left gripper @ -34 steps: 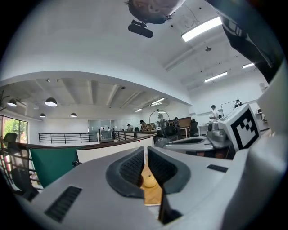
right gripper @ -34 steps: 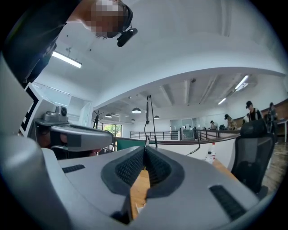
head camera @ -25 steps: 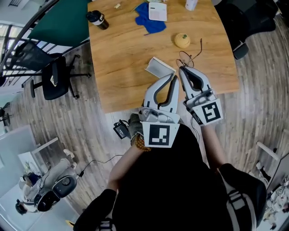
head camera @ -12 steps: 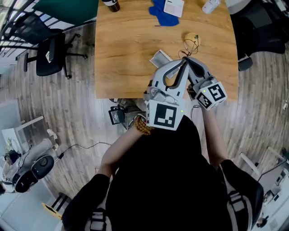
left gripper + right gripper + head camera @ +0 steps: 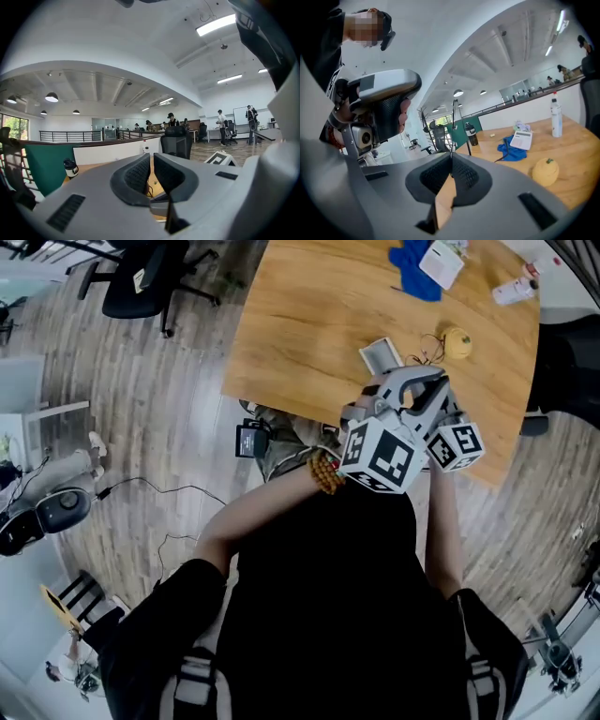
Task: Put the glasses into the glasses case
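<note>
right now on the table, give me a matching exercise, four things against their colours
Things:
1. cloth
2. round fruit
3. flask
4. glasses case

Colours:
a. black
b. pale grey-white
c. blue
d. yellow

Pairs: 1-c, 2-d, 3-a, 4-b

Scene lit brightly by ceiling strips [image 5: 215, 24]; edges bent by fisheye, corners blacked out; left claw [image 5: 151, 159] rendered soft.
</note>
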The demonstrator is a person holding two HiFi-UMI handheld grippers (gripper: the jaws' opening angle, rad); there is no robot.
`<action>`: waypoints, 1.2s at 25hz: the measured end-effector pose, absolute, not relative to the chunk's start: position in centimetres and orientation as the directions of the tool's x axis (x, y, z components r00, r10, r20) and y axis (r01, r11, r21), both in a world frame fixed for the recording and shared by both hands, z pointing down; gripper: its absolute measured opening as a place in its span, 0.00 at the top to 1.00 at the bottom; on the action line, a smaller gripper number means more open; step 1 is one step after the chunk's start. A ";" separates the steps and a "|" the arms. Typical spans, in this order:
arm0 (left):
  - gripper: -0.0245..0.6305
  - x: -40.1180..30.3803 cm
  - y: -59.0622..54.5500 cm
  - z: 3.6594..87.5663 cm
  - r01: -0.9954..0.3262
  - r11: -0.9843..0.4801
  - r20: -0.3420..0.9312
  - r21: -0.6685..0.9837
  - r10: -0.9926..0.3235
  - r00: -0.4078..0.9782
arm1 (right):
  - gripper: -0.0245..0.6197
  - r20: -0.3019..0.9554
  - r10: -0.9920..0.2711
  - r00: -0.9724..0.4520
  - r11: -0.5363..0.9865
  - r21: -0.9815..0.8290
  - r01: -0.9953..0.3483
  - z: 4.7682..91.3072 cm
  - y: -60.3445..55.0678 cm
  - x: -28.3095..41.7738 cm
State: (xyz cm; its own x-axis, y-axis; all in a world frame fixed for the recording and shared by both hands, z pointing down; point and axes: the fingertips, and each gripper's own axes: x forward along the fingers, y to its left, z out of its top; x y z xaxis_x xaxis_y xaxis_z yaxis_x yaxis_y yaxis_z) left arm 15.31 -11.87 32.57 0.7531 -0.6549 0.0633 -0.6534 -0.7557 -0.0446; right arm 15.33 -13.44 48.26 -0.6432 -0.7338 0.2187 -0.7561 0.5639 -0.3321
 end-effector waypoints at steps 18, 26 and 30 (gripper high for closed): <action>0.90 12.8 -12.6 33.7 -0.691 -0.720 0.109 -0.063 -0.693 0.713 | 0.94 0.391 -0.602 -0.696 0.442 -0.563 -0.698 57.5 -16.0 12.7; 0.90 12.0 -12.5 34.3 -0.704 -0.707 0.123 -0.068 -0.706 0.698 | 0.94 0.419 -0.571 -0.706 0.386 -0.622 -0.681 59.6 -16.3 11.8; 0.90 11.7 -12.2 34.4 -0.709 -0.702 0.126 -0.068 -0.711 0.692 | 0.94 0.341 -0.548 -0.764 0.414 -0.682 -0.602 58.7 -16.6 10.1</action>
State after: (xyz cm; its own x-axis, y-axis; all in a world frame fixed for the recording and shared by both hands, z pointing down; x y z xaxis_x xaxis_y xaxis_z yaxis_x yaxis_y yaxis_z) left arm 11.70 -12.24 34.42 0.6923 -0.7106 0.1256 -0.7086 -0.7023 -0.0679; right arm 10.11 -16.61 58.65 -0.7635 -0.5482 0.3414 -0.6024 0.4141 -0.6824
